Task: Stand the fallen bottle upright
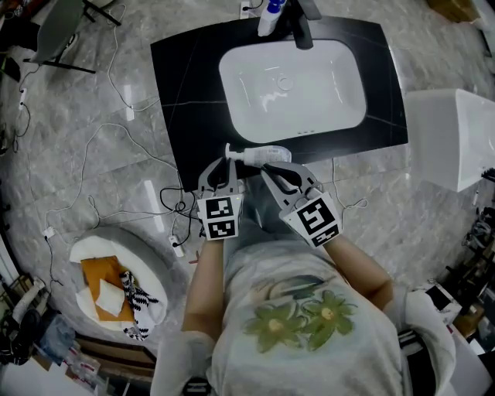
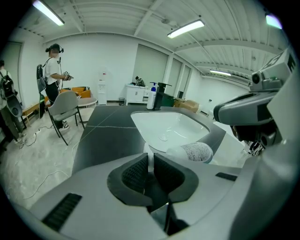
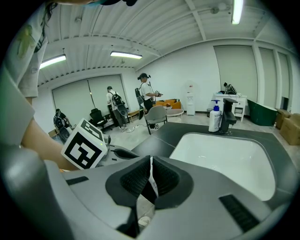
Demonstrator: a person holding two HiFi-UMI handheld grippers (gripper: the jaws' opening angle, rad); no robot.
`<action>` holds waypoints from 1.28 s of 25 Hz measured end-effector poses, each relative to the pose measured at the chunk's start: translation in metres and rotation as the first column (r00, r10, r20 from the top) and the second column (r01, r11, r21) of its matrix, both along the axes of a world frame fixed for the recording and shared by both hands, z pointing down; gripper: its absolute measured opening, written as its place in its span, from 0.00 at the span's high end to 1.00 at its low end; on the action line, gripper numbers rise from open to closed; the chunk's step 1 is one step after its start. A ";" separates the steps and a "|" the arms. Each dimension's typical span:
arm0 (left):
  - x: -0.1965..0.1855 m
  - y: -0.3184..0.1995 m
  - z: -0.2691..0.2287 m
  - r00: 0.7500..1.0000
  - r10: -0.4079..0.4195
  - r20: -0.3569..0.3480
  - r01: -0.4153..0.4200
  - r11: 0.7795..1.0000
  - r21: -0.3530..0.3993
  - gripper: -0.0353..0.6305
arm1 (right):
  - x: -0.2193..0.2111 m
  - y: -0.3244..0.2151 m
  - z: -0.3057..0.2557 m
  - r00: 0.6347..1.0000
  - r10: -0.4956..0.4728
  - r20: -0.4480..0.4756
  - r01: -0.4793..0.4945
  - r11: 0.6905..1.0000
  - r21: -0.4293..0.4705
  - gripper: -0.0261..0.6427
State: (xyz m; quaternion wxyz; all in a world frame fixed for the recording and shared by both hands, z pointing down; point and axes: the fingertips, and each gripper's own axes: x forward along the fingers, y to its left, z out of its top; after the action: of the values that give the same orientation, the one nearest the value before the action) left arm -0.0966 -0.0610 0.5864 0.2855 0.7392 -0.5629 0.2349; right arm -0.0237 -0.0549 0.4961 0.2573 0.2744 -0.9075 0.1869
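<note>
A white pump bottle (image 1: 259,155) lies on its side on the black counter (image 1: 186,85), just in front of the white sink (image 1: 340,69). My left gripper (image 1: 229,162) is at the bottle's pump end. In the left gripper view its pads (image 2: 136,173) press on a thin white part, and the bottle's rounded body (image 2: 197,151) shows just beyond. My right gripper (image 1: 272,168) sits over the bottle's body. In the right gripper view it (image 3: 151,176) is shut on a thin white printed strip that seems to belong to the bottle.
An upright blue-and-white soap bottle (image 1: 269,17) stands beside the dark faucet (image 1: 302,27) behind the sink. Cables trail over the marble floor. A round white tub (image 1: 116,286) sits lower left, a white box (image 1: 456,135) at right. People and a chair (image 2: 65,105) are far off.
</note>
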 end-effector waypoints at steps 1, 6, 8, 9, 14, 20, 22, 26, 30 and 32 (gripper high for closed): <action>0.000 -0.001 -0.002 1.000 0.003 0.002 -0.003 1.000 0.005 0.87 | 0.000 0.000 -0.001 1.000 0.002 0.001 -0.002 1.000 0.002 0.90; 0.002 -0.001 -0.007 1.000 0.010 -0.001 -0.009 1.000 0.019 0.87 | 0.002 0.002 -0.003 1.000 0.011 0.000 -0.011 1.000 0.009 0.90; 0.003 -0.001 -0.011 1.000 0.016 0.001 -0.016 1.000 0.027 0.87 | 0.004 0.003 -0.005 1.000 0.015 -0.001 -0.015 1.000 0.012 0.90; 0.004 -0.002 -0.012 1.000 0.019 0.001 -0.019 0.999 0.031 0.87 | 0.005 0.002 -0.006 1.000 0.017 -0.001 -0.017 1.000 0.014 0.90; 0.010 -0.007 -0.023 0.999 0.035 0.004 -0.035 0.998 0.051 0.87 | 0.012 0.001 -0.009 1.000 0.029 -0.002 -0.029 0.999 0.022 0.90; 0.016 -0.009 -0.035 0.998 0.059 0.007 -0.059 0.996 0.073 0.87 | 0.018 0.002 -0.014 0.999 0.046 0.000 -0.046 0.998 0.031 0.90; 0.017 -0.009 -0.038 0.998 0.063 0.007 -0.063 0.995 0.077 0.87 | 0.021 0.002 -0.015 0.999 0.053 0.001 -0.053 0.998 0.034 0.90; 0.021 -0.008 -0.043 0.997 0.070 0.010 -0.071 0.994 0.087 0.87 | 0.026 0.006 -0.017 0.998 0.069 0.004 -0.070 0.997 0.037 0.90; 0.023 -0.007 -0.047 0.997 0.079 0.013 -0.079 0.993 0.093 0.87 | 0.031 0.010 -0.018 0.996 0.088 0.002 -0.088 0.995 0.038 0.90; 0.024 -0.007 -0.048 0.996 0.083 0.015 -0.084 0.992 0.094 0.87 | 0.033 0.011 -0.018 0.995 0.096 0.001 -0.096 0.995 0.040 0.90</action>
State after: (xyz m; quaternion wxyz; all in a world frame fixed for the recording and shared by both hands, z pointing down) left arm -0.0729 -0.0683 0.5385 0.2371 0.7736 -0.5433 0.2238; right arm 0.0097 -0.0438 0.4777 0.2428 0.3227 -0.8968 0.1810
